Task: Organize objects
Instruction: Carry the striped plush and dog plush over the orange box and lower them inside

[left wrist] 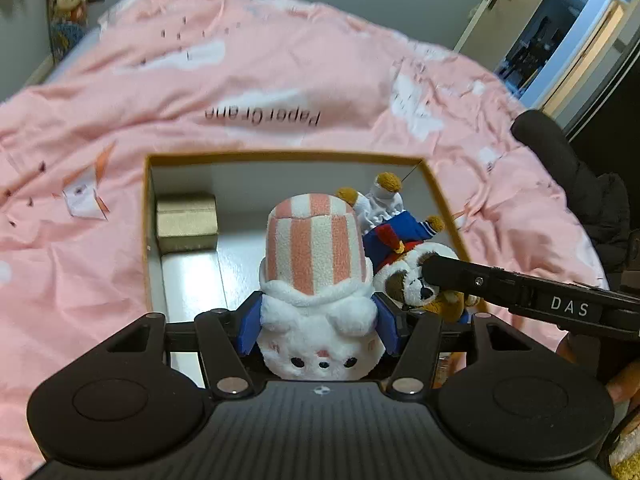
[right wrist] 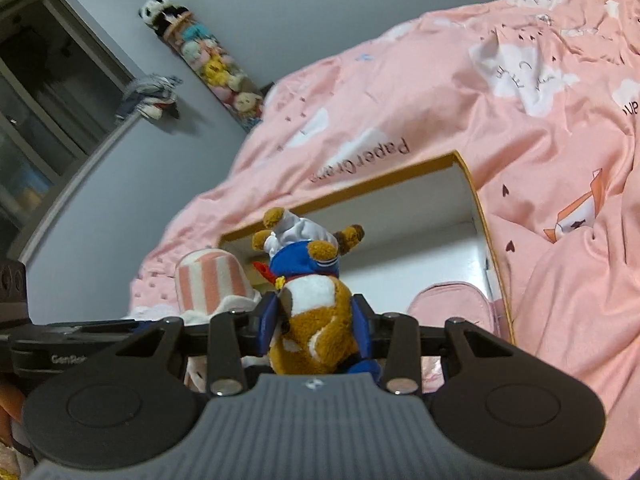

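Left wrist view: left gripper (left wrist: 318,326) is clamping the striped plush (left wrist: 316,280) above the box (left wrist: 440,196); right gripper (right wrist: 314,330) is gripping the brown plush (right wrist: 312,304) alongside, both apparently for boxing.

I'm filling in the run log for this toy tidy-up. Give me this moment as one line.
left gripper: shut on striped-hat white plush | right gripper: shut on brown sailor plush | both above open box on pink duvet

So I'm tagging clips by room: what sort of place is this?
Most likely a bedroom: a pink quilt printed with clouds spreads over a bed, a hanging column of plush toys lines the wall, and a doorway opens beyond.
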`<state>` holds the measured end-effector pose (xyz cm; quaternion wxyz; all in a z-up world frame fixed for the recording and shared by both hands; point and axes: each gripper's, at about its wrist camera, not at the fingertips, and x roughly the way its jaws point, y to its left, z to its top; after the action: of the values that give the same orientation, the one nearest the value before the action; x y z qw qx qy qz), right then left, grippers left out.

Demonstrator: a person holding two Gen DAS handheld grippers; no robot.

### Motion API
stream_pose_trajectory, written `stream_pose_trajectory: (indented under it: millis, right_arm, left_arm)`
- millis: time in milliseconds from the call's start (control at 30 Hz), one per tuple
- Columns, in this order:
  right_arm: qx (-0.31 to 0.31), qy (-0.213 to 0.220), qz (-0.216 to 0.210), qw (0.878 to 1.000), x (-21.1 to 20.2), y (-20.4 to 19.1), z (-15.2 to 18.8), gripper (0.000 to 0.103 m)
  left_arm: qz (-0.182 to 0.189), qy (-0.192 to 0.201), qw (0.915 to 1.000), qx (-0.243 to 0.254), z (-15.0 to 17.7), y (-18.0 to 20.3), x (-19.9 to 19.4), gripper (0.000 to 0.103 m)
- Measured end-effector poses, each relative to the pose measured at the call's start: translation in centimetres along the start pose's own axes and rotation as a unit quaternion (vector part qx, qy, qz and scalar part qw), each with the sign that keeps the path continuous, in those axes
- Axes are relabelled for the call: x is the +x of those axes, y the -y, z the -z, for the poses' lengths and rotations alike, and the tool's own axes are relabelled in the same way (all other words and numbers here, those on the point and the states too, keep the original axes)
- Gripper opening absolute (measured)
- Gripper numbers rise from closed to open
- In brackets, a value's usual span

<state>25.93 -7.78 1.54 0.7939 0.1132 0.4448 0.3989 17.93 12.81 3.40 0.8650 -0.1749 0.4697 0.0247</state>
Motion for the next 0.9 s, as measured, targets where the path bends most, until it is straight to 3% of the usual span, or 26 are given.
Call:
stream_pose_trajectory:
  millis: [233, 500, 767, 900]
  right_arm:
    - [0.005, -0.013, 0.033, 0.999, 4.1, 1.4, -0.6, 0.041]
    - [0.035, -0.014, 0.042, 0.998, 8.0, 2.6, -1.5, 0.041]
    - [0.044, -0.010, 0.050, 0.998, 10.1, 2.9, -2.1, 0.041]
    - [0.031, -0.015, 0.056, 0.998, 10.4, 2.7, -2.5, 0.045]
  left_arm:
    - [-0.023, -0.019, 0.9995, -0.004, -1.7, -1.5, 4.4, 0.065]
    - [-0.046, -0.046, 0.9978, -0.007, -2.9, -2.8, 8.0, 0.065]
    - [-0.051, -0.047, 0.9976, -0.006, -3.6, -3.4, 9.5, 0.069]
    - [-0.041, -0.046, 0.9981, 0.001, -3.7, -3.7, 9.6, 0.071]
